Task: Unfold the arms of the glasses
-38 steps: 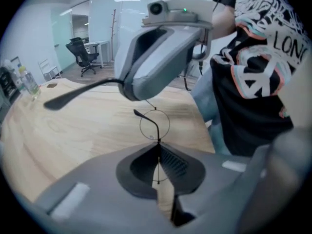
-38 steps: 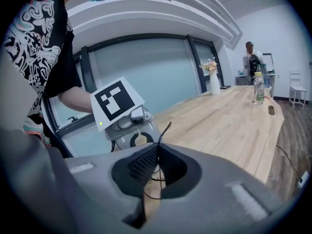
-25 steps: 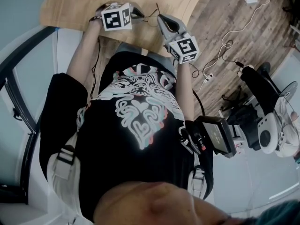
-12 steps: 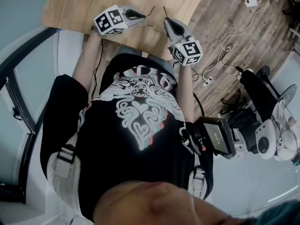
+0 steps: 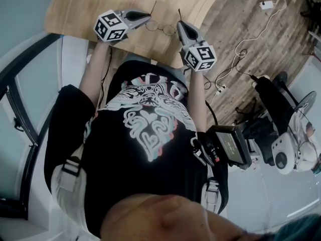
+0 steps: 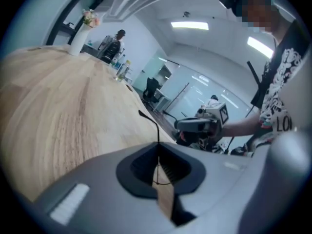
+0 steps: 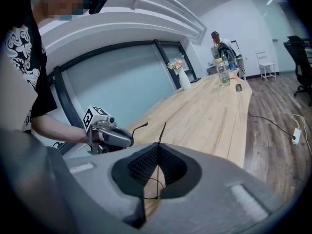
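1. A person stands at a wooden table [image 5: 80,4], which fills the upper left of the head view. A pair of wire-framed glasses [image 5: 160,28] is held between two hand-held grippers at top centre, above the table's near edge.
2. The left gripper [image 5: 147,17], just left of the lenses, has its jaws pressed together on one thin black arm [image 6: 157,136] of the glasses. In the left gripper view the curved tip of that arm pokes up past the jaws at mid-frame.
3. The right gripper [image 5: 179,26], just right of the lenses, is likewise clamped on the other arm [image 7: 161,130]. Its straight end rises above the jaws at the centre of the right gripper view.
4. In the head view both arms point up the frame, away from the lenses and roughly side by side. That suggests the unfolding is at or near its end rather than just begun; whether the hinges are fully open is too fine to tell.
5. If any fold remains, the next move calls for a small, gentle spread of the two grippers, since the wire frame looks easy to bend. After that the glasses can be lowered onto the table before either pair of jaws lets go.
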The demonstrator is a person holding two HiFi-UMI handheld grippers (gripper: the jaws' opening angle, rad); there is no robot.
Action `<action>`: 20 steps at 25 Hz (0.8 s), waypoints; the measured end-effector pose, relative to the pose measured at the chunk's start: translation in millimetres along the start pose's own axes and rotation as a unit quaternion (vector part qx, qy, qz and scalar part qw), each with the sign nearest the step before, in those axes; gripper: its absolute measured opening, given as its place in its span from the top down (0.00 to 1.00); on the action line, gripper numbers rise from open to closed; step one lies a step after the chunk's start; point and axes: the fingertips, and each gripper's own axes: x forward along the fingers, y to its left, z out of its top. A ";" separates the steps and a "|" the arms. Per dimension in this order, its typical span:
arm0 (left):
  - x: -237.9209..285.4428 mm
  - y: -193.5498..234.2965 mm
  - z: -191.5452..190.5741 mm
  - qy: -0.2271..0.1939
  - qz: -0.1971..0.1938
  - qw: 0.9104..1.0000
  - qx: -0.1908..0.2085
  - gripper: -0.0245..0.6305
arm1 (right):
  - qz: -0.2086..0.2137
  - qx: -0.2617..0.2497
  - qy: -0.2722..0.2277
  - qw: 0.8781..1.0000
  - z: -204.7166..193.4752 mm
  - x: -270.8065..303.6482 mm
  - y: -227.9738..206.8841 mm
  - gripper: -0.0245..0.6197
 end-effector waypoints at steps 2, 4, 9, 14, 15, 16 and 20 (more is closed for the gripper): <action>1.2 1.4 -1.5 -0.004 0.004 1.000 -0.019 0.97 | -0.004 0.007 0.002 1.000 -1.5 -0.1 -1.7 0.96; 2.9 2.4 -4.2 -0.004 0.010 0.999 -0.035 0.97 | -0.007 0.009 0.007 1.000 -3.3 0.6 -2.3 0.96; 5.6 6.4 -7.8 -0.014 0.023 0.996 -0.083 0.97 | -0.019 0.022 0.013 0.999 -5.2 2.1 -6.6 0.96; 6.9 7.8 -7.2 -0.023 0.024 0.992 -0.118 0.97 | -0.034 0.043 0.017 0.998 -6.4 2.8 -14.9 0.96; 7.1 7.5 -7.1 -0.023 0.023 0.992 -0.122 0.97 | -0.036 0.044 0.017 0.998 -6.3 3.0 -15.5 0.96; 7.1 7.3 -7.3 -0.023 0.022 0.992 -0.125 0.97 | -0.037 0.046 0.018 0.998 -6.2 3.1 -15.4 0.96; 6.8 7.7 -7.8 -0.024 0.024 0.991 -0.131 0.97 | -0.039 0.051 0.017 0.998 -6.7 3.3 -15.1 0.96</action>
